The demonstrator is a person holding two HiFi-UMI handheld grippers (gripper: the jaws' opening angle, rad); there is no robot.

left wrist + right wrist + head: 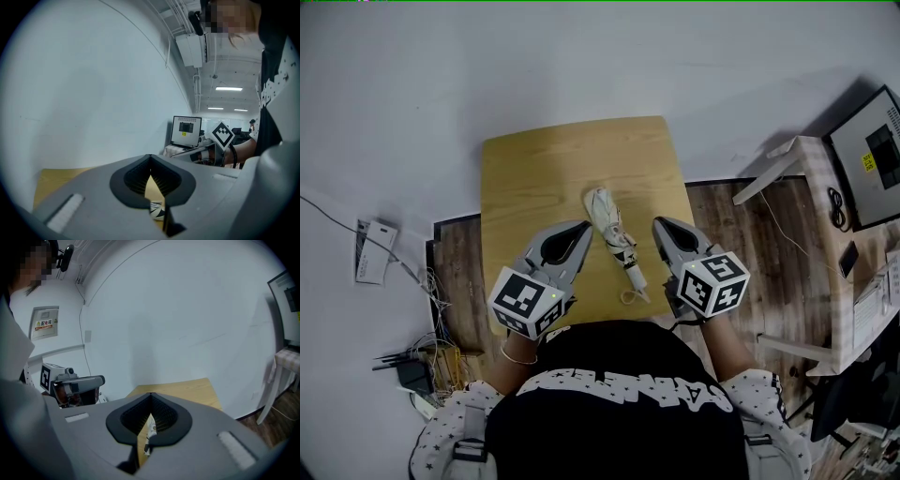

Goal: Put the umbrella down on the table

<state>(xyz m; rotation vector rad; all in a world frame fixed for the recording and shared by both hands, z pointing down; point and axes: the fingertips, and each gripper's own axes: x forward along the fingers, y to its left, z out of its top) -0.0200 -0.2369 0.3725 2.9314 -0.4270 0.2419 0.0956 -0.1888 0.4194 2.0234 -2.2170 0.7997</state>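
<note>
A folded white umbrella with dark markings lies flat on the small wooden table, handle and wrist loop towards me. My left gripper hovers just left of it, jaws shut with nothing in them. My right gripper sits just right of it, also shut and empty. Neither touches the umbrella. In the left gripper view a bit of the umbrella shows through the hollow behind the closed tips, and the right gripper is visible beyond. The right gripper view likewise shows the umbrella and the left gripper.
The table stands against a white wall. A monitor sits on a white side table at the right. Cables and a router lie on the wooden floor at the left, near a white box.
</note>
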